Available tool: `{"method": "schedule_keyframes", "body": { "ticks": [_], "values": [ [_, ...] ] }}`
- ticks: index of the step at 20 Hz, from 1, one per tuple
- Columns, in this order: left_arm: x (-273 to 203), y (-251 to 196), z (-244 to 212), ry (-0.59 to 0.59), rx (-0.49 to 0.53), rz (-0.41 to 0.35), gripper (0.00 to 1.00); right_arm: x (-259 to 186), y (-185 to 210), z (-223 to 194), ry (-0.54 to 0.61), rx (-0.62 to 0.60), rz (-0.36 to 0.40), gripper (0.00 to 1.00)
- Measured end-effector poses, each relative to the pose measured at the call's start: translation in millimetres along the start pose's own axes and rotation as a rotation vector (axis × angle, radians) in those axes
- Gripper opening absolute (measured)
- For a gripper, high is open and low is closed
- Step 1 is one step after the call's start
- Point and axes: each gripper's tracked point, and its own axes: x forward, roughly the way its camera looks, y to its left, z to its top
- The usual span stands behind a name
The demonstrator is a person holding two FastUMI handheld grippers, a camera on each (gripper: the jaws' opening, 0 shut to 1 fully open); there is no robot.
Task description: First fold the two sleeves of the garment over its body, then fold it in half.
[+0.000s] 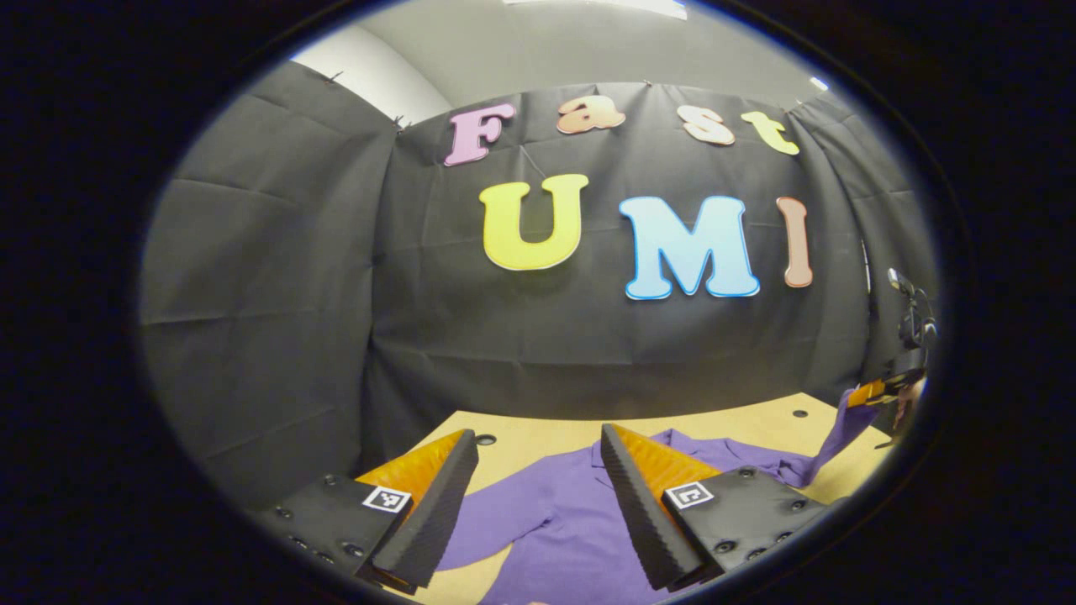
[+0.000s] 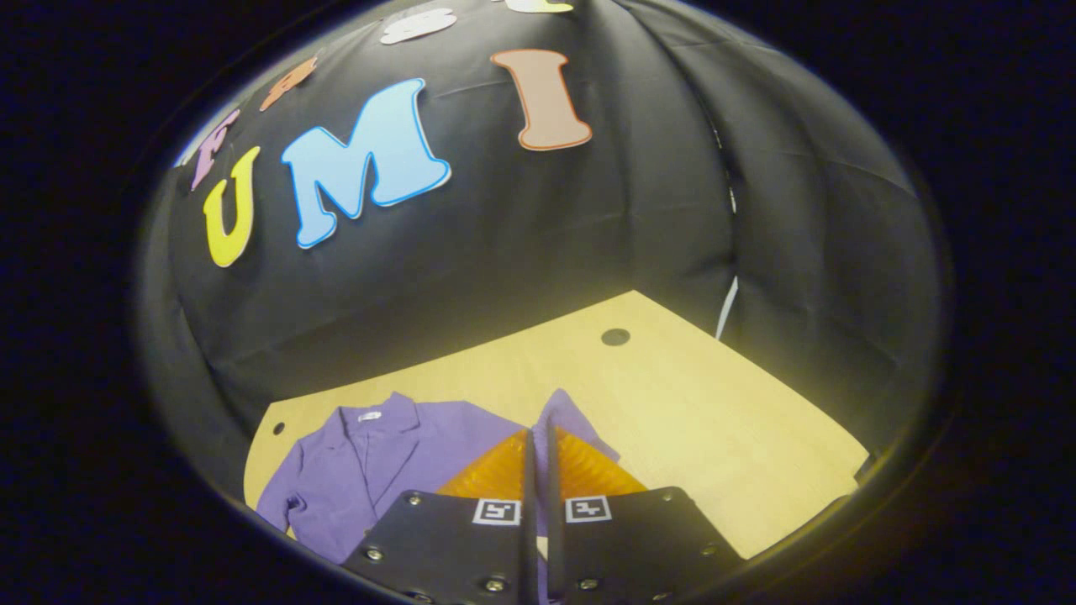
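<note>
We see a purple collared shirt [image 1: 580, 512] lying spread on the light wooden worktop [image 1: 538, 437], collar toward the black cloth wall [image 1: 277, 277]. In the left gripper view, our left tool [image 1: 538, 504] hangs above the shirt's body with its fingers released and well apart, nothing between them. At the right edge of that view the right tool [image 1: 883, 391] is raised above the worktop with one sleeve [image 1: 841, 428] pulled up from the shirt toward it.

In the right gripper view, the right tool [image 2: 538, 449] has its fingers clenched together on that purple sleeve [image 2: 565, 413], a strip of fabric showing in the narrow gap between them and spilling past the tips. The shirt's body [image 2: 370, 470] lies to the left on the worktop [image 2: 714, 420], and a round hole [image 2: 615, 337] sits in the wood farther back.
</note>
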Motion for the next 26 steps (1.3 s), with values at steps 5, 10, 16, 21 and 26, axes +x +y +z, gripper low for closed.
{"method": "schedule_keyframes", "body": {
  "ticks": [5,10,16,21,26],
  "values": [
    [-7.2,19.2,-4.9,0.008,-0.003,0.051,0.94,19.4,54.4,11.5,-0.006,-0.065,0.095,0.05],
    [-16.0,40.1,-14.1,0.022,-0.009,0.104,0.94,35.9,120.2,4.8,0.017,-0.121,0.208,0.05],
    [-33.6,70.9,-24.2,0.04,-0.017,0.175,0.94,46.3,198.6,-27.8,0.091,-0.211,0.326,0.05],
    [-49.8,97.6,-36.2,0.057,-0.014,0.228,0.94,52.2,258.4,-75.8,0.17,-0.357,0.417,0.05],
    [-67.8,121.4,-45.3,0.072,-0.025,0.276,0.94,61.4,302.5,-119.5,0.22,-0.503,0.466,0.05]
  ]
}}
